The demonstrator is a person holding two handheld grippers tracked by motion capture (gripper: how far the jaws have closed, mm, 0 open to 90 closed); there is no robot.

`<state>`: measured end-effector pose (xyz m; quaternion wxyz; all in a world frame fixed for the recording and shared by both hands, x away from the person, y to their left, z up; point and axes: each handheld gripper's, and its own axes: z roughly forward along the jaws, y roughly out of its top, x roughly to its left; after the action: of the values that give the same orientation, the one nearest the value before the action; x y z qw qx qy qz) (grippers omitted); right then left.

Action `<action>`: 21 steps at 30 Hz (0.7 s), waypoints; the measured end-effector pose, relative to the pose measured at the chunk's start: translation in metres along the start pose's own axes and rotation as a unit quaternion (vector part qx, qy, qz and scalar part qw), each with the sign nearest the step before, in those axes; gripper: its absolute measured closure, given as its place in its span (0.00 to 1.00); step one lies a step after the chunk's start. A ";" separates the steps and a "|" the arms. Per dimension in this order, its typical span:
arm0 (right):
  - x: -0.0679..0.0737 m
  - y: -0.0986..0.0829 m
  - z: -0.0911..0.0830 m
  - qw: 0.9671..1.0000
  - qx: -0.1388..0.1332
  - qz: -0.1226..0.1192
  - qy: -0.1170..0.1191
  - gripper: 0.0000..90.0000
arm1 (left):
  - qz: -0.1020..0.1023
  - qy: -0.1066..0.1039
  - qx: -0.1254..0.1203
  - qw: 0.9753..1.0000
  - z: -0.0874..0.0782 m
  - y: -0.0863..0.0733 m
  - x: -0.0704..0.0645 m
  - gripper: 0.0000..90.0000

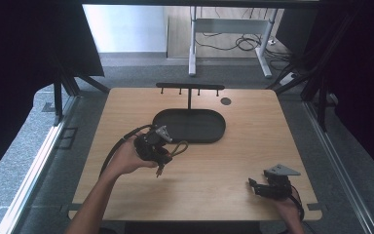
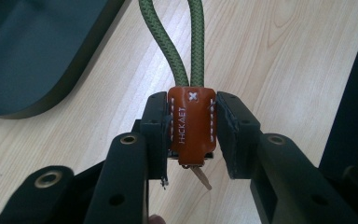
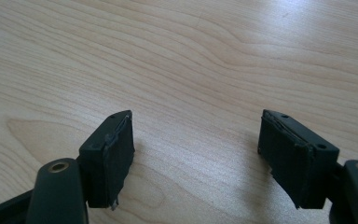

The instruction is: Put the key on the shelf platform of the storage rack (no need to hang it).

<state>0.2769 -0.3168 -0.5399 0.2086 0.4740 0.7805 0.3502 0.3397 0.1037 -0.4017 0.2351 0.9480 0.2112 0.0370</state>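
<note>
Left gripper (image 2: 191, 135) is clamping the key strap's brown leather tab (image 2: 192, 126); hanging on the far rack (image 1: 190, 87) remains. Right gripper (image 3: 196, 158) is resting apart, empty.

High view overhead, facing forward; tongs views close, sharing table (image 1: 233, 161).

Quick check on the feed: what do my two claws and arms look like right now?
Both are black. The left claw has flat padded jaws and brass-coloured pivot rivets; a black cable trails from it. The right claw has worn pads and a grey three-cornered plate on top. Forearms are bare, no sleeves.
</note>
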 end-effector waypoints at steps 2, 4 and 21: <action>0.000 0.000 0.000 1.000 0.001 -0.001 -0.002 0.30 | -0.001 -0.001 0.000 1.000 0.000 -0.001 0.000 0.74; 0.001 0.000 0.000 1.000 0.001 -0.002 -0.003 0.30 | 0.000 0.001 0.000 1.000 0.000 -0.001 0.000 0.74; 0.001 0.001 0.001 1.000 0.001 0.001 -0.006 0.30 | 0.005 -0.002 -0.003 1.000 -0.002 0.003 -0.002 0.74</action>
<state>0.2775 -0.3157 -0.5399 0.2121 0.4775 0.7790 0.3467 0.3383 0.1012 -0.3981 0.2383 0.9485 0.2056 0.0369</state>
